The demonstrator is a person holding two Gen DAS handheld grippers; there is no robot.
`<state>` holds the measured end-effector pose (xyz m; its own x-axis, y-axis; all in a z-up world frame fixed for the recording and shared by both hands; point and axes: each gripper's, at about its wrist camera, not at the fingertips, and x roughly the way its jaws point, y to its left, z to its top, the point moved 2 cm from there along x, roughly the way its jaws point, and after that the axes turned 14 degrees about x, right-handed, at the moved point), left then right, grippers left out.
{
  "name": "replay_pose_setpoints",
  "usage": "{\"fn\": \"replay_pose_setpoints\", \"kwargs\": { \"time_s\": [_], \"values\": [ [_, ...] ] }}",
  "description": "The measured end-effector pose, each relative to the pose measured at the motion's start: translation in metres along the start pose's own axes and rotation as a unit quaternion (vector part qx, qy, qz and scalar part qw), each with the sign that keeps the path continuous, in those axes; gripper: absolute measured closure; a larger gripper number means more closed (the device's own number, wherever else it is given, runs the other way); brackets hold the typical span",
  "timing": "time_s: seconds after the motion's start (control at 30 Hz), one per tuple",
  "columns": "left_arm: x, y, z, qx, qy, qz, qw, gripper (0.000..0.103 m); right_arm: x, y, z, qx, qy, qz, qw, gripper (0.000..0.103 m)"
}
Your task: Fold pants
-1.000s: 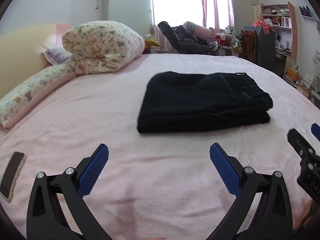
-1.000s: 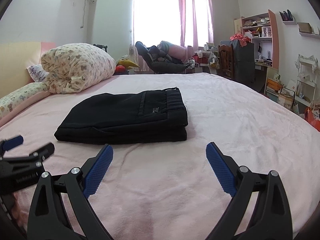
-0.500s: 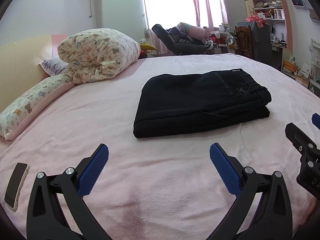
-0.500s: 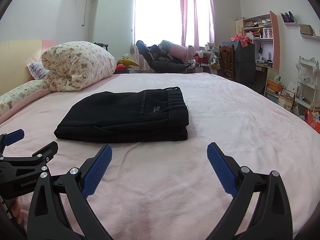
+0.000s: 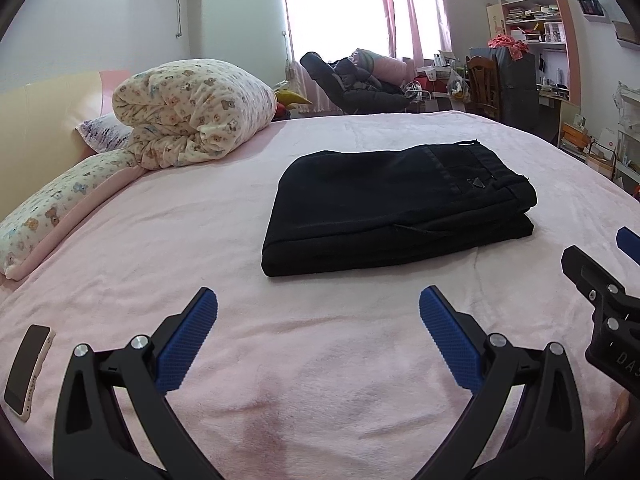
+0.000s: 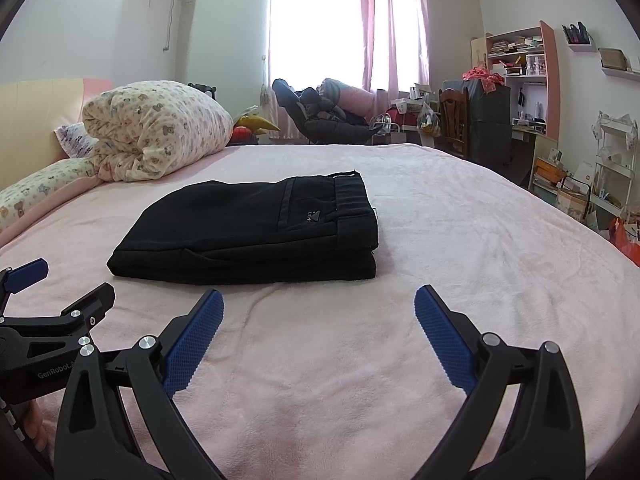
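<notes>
Two tools hang side by side over the near part of the bed, each with its blue-padded jaws spread wide apart and nothing between them. The left tool points across the pink blanket toward the pants, and the right tool does the same from a little further along the near edge; neither touches the cloth. The black pants lie folded into a thick, neat rectangle around the middle of the bed, with the waistband and a small logo patch at the end nearer the shelves and the rounded fold at the end nearer the headboard. In the left wrist view one black arm of the right tool shows at the right margin, and in the right wrist view the left tool shows at the left margin, with fingertips of a hand under its body. Toward the headboard end sit a rolled quilt with a bear print, and a long pillow in the same print lying along that edge. A phone lies flat on the blanket near the bed's near corner on the headboard side, well apart from the pants.
</notes>
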<state>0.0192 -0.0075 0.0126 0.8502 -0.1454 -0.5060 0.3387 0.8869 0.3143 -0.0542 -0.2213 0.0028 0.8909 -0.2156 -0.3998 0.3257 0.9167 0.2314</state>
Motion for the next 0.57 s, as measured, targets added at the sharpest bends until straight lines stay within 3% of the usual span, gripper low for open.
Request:
{"fn": "replay_pose_setpoints", "kwargs": {
  "time_s": [0.57],
  "values": [
    [-0.0005,-0.0012,-0.001,0.0,0.002,-0.005,1.0,0.002,0.0017,-0.0007,-0.0011,-0.002,-0.001,0.0,1.0,0.004]
  ]
}}
